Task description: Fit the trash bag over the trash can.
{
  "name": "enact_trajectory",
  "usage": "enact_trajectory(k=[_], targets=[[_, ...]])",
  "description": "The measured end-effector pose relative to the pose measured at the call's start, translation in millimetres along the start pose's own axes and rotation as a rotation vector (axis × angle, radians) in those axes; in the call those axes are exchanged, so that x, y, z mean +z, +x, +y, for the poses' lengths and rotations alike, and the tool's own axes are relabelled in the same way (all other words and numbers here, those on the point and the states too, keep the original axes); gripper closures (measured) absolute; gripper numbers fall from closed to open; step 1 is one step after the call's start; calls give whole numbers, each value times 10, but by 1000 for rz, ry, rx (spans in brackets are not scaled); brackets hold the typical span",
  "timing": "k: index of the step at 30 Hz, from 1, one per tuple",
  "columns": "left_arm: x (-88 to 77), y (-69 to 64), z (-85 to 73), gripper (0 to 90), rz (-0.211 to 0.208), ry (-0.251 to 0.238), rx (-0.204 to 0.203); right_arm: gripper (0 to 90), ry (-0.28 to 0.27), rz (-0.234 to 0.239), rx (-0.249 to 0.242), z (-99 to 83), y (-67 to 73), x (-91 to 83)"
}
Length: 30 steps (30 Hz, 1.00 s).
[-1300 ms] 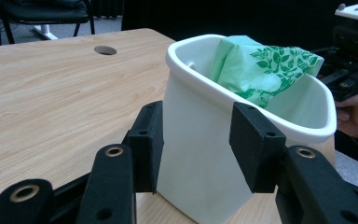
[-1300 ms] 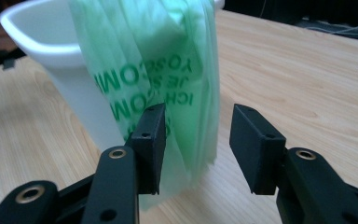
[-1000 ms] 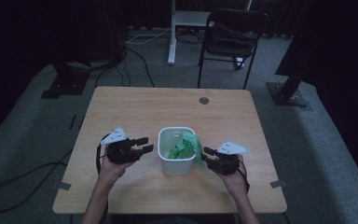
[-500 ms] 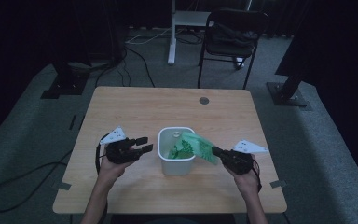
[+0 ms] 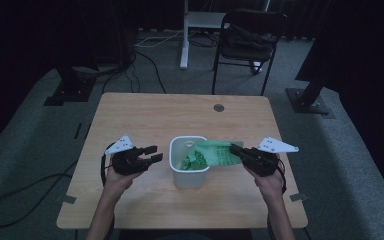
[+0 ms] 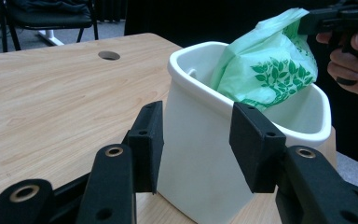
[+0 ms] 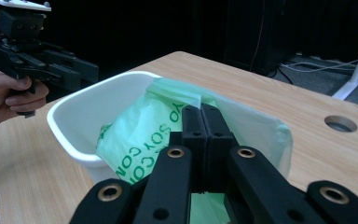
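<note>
A small white bin (image 5: 189, 162) stands near the middle of a wooden desk (image 5: 145, 115), with a thin green bag (image 5: 215, 152) spilling out of it toward the right. The right gripper (image 5: 236, 149) is seen with its jaws pressed together on an edge of the bag, just past the bin's right rim; in the right gripper view the green film is pinched between the two black pads. These jaws have just been closing, with the bag between them. The left gripper (image 5: 152, 154) is held just left of the bin, its jaws standing apart and gripping nothing; in the left gripper view the bin's wall (image 6: 200, 140) appears between them, untouched.

The step in hand is judged to be the lining of the bin: the bag is being drawn open over the rim. Next, the pinched edge would probably need to be stretched over the right rim while the left jaws steady the bin or catch the opposite edge.

The bag's lower part is hidden inside the bin, and its printed lettering is cut off. The room beyond the desk is dim.
</note>
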<state>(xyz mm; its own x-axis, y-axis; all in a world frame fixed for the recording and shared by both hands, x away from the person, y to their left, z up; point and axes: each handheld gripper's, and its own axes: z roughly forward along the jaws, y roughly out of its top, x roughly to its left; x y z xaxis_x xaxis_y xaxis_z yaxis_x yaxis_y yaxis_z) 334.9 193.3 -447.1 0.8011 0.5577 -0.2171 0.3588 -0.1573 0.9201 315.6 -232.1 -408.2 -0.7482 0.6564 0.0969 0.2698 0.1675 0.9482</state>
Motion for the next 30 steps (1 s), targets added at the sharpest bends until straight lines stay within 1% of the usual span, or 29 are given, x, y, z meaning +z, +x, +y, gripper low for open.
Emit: enact_trajectory(k=[5,8,15,18,22,30], targets=[[-6,-13,12,555,0,-4,5,898,7,20,-18,72,36,56],[-8,-20,16,553,-1,-5,5,898,30,30,-29,68,71,123],[-1,-48,30,553,-6,-7,12,898,98,74,-28,-81,161,279],[0,-62,41,552,-9,-7,17,898,118,94,-33,-129,210,314],[-4,-81,59,553,-10,-9,21,896,114,106,-41,-113,240,319],[5,-112,101,551,-14,-4,35,895,88,123,-52,6,233,321]])
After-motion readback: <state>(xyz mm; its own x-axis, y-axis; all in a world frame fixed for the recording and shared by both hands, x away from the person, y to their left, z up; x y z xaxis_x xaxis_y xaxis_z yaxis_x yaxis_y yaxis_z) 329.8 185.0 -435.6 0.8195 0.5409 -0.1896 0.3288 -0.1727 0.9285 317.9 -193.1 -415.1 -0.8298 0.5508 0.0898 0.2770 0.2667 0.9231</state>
